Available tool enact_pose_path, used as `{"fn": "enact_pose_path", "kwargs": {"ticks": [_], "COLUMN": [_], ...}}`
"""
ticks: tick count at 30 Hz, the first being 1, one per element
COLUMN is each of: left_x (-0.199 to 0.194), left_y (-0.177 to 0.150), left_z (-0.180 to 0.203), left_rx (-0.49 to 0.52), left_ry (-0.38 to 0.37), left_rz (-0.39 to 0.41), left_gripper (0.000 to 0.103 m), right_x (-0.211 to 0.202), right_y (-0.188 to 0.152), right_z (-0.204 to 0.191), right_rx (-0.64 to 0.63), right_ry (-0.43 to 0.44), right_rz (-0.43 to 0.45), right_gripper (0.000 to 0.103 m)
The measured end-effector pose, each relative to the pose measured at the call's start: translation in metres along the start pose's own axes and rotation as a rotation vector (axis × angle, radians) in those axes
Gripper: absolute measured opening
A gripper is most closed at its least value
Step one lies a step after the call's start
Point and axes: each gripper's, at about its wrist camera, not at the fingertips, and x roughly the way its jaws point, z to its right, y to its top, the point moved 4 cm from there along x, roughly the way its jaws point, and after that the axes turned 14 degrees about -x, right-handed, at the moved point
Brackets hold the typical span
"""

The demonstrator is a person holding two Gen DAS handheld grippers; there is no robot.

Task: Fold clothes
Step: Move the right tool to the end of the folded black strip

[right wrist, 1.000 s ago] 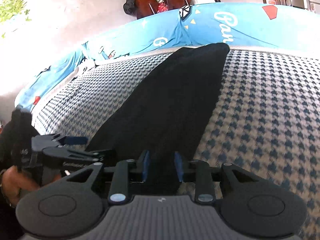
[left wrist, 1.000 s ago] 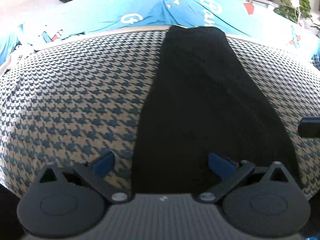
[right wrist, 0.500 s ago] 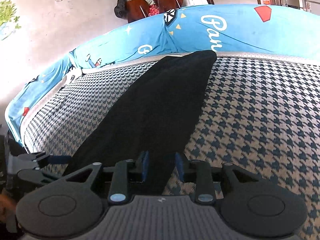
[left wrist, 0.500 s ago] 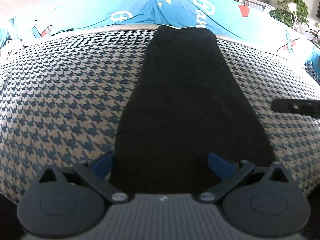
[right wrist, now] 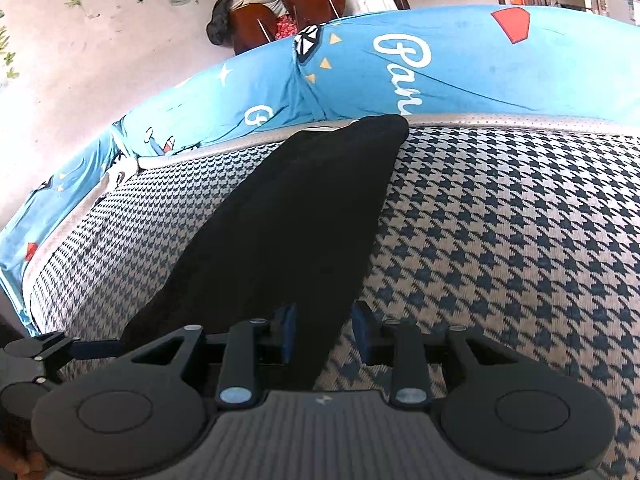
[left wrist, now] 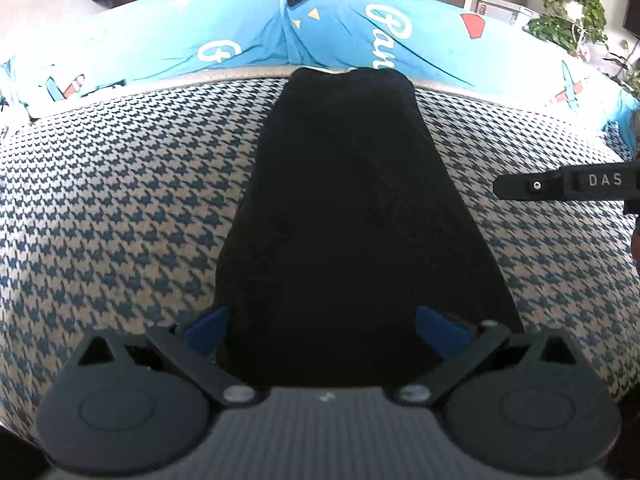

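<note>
1. Black fabric, a long narrow garment (left wrist: 340,216), lies flat along my houndstooth-covered surface (left wrist: 120,200), its far end reaching the edge by the blue printed sheet (left wrist: 420,52).
2. My left gripper (left wrist: 322,326) is spread wide, blue pads on either side of the garment's near end and not pressing it.
3. My right gripper (right wrist: 325,332) has its jaws narrow; the garment's near right edge runs between the pads, though I cannot tell whether they pinch it.
4. Behind the sheet stand brown chairs (right wrist: 288,16).
</note>
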Motion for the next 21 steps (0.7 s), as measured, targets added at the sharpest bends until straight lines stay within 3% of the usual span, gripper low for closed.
{"fn": "enact_pose_path", "kwargs": {"ticks": [3, 6, 21], "left_x": [0.001, 0.004, 0.022], "left_y": [0.004, 0.009, 0.041], "left_z": [-0.003, -0.011, 0.0], "left_rx": [-0.006, -0.02, -0.022], "left_ry": [0.028, 0.051, 0.003], "left_rz": [0.016, 0.01, -0.013], "left_gripper": [0.103, 0.103, 0.103], "right_x": [0.004, 0.008, 0.04], "right_y": [0.004, 0.007, 0.025], "right_z": [0.004, 0.007, 0.034], "right_rx": [0.004, 0.002, 0.09], "right_ry": [-0.001, 0.001, 0.03], "right_rz": [0.003, 0.007, 0.031], "right_gripper": [0.039, 0.039, 0.04]}}
